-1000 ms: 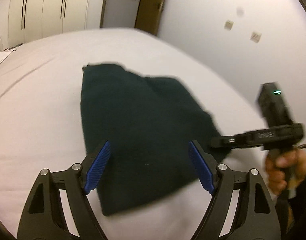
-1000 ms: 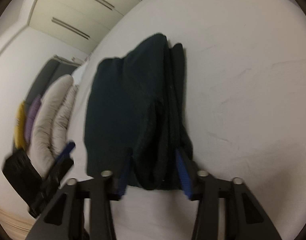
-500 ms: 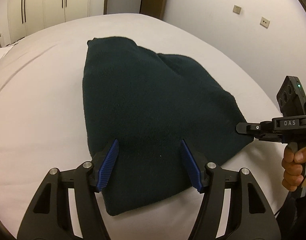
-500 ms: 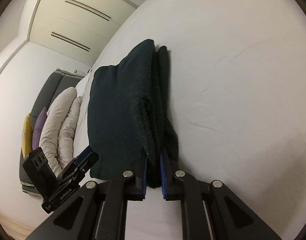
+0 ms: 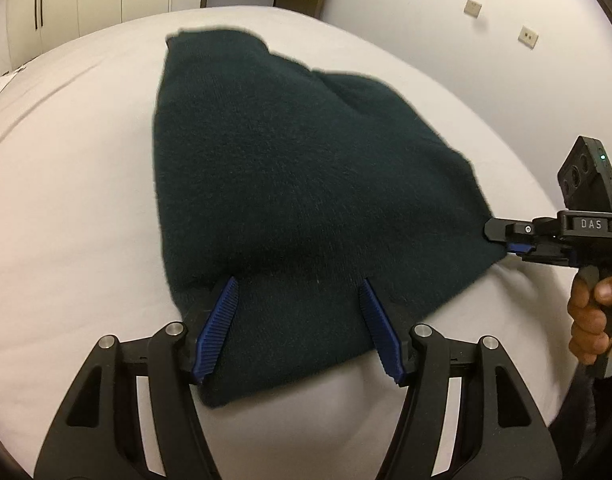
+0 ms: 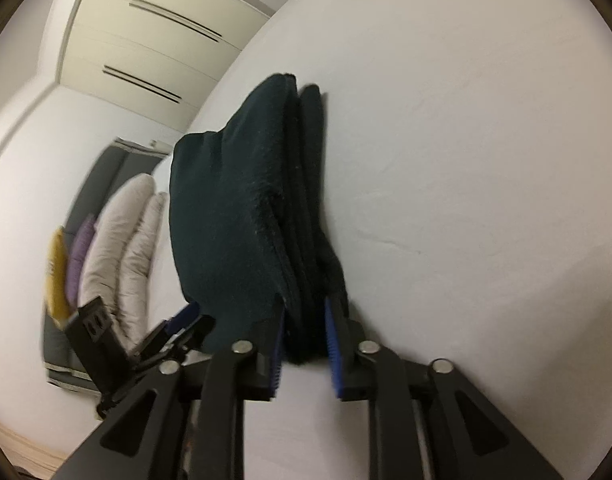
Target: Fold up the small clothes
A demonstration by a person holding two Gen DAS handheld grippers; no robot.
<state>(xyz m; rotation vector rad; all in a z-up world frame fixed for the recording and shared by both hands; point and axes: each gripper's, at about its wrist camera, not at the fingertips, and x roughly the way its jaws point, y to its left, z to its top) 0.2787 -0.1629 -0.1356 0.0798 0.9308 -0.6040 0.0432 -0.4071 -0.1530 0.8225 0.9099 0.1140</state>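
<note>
- Dark green knit garment (image 5: 306, 184) spread across the middle of the left wrist frame, flat on the white bed sheet (image 5: 65, 200), folded into several layers.
- Left gripper (image 5: 297, 320) low in that frame, jaws spread wide over the garment's near edge, blue pads (image 5: 217, 328) on either side of the cloth, nothing pinched between them.
- Right gripper (image 5: 506, 240) at the right edge of the same frame, tip at the garment's right corner, handle in a bare hand (image 5: 590, 316).
- From the right wrist view, right gripper (image 6: 303, 340) part open, jaws narrowly apart around the stacked layers (image 6: 265, 208) at lower centre; firmness of grip: cannot tell.
- Pillows (image 6: 117, 240) at the left, wardrobe doors (image 6: 145, 40) in the upper left.
</note>
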